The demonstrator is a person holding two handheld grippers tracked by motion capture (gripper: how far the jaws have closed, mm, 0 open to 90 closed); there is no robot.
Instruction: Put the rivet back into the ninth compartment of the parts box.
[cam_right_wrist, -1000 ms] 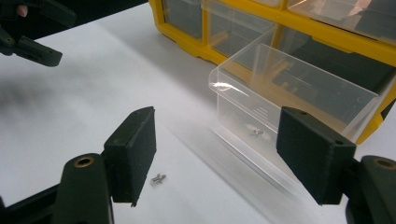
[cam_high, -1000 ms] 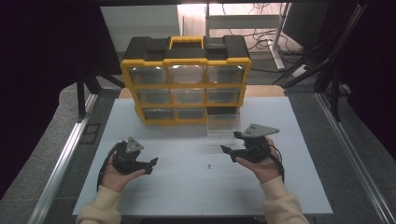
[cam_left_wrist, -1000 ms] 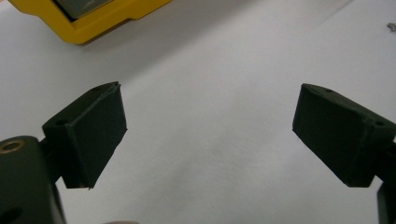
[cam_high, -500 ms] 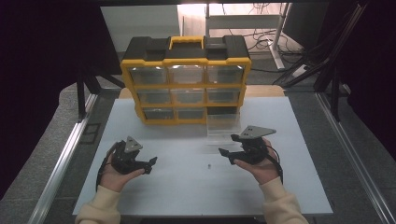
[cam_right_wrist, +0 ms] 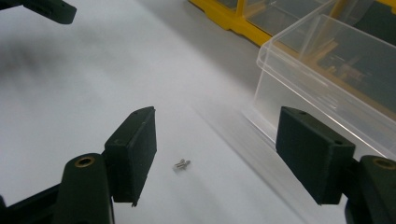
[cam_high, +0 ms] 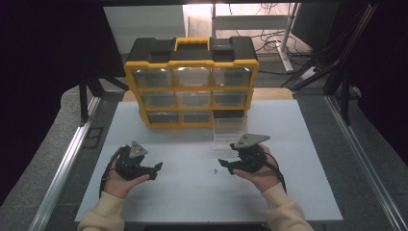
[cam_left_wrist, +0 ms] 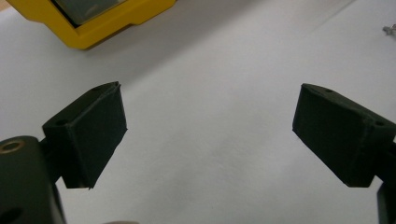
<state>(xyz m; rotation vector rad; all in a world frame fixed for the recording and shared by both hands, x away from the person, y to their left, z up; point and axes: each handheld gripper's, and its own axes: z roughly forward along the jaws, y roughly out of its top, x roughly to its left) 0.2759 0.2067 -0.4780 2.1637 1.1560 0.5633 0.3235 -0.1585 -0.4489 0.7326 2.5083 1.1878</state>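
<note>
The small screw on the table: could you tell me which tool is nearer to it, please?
Right. The right tool sits just right of the screw, jaws open toward it; the left tool is well off to its left.

Right gripper (cam_right_wrist: 215, 158) with jaws wide apart over white table (cam_right_wrist: 70, 102); small screw (cam_right_wrist: 181, 164) on the table between them; clear drawer (cam_right_wrist: 322, 79) just beyond; yellow organizer (cam_right_wrist: 243, 21) behind.

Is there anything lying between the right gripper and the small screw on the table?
Nothing visible. The right gripper is open, and the screw lies on bare table between its fingers. The clear drawer sits off to the side.
</note>
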